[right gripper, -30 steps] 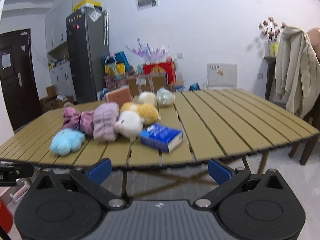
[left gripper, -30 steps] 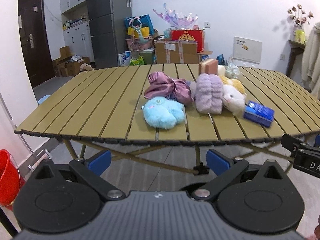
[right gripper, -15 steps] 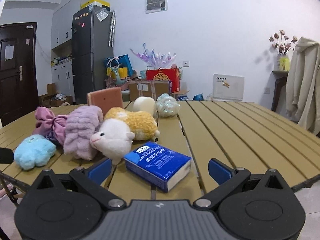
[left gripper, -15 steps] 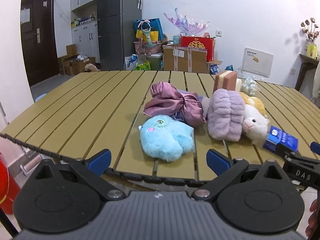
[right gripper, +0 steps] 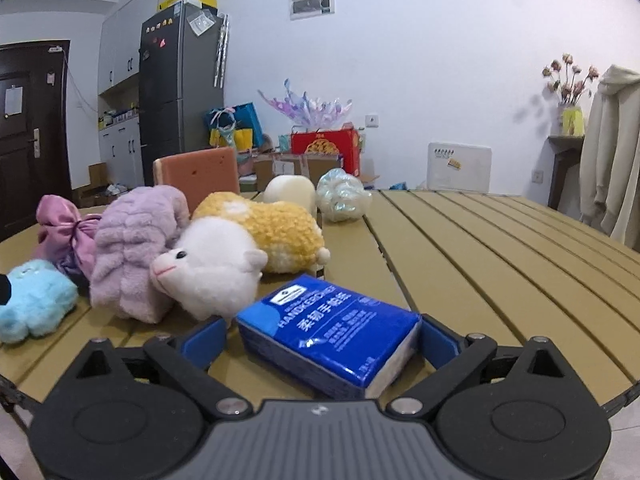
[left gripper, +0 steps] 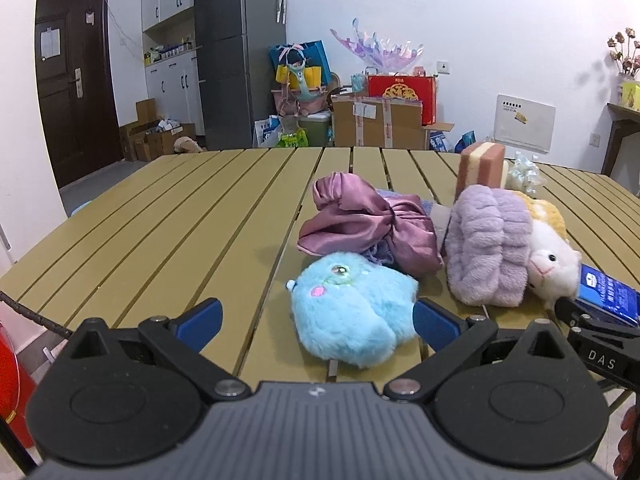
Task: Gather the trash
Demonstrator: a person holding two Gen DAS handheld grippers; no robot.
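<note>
A blue plush toy (left gripper: pixel 352 308) lies at the near edge of the slatted table (left gripper: pixel 180 216). My left gripper (left gripper: pixel 316 320) is open, its blue fingers on either side of the plush. A blue tissue pack (right gripper: pixel 332 332) lies at the near edge too; it also shows in the left wrist view (left gripper: pixel 608 294). My right gripper (right gripper: pixel 320 340) is open, with the pack between its fingers. Behind stand a pink satin bag (left gripper: pixel 364 224), a purple fluffy roll (right gripper: pixel 132 248), a white and yellow plush (right gripper: pixel 240 252), a sponge (right gripper: pixel 196 178) and a crumpled clear wrapper (right gripper: pixel 342 200).
A red bucket (left gripper: pixel 10 392) stands on the floor at the left below the table edge. Boxes and bags (left gripper: pixel 376 120) are stacked by the far wall next to a fridge (left gripper: pixel 236 52). A coat (right gripper: pixel 612 152) hangs at the right.
Both grippers have moved forward from below the table edge up to it. The blue plush now sits between the left fingers and the tissue pack between the right fingers.
</note>
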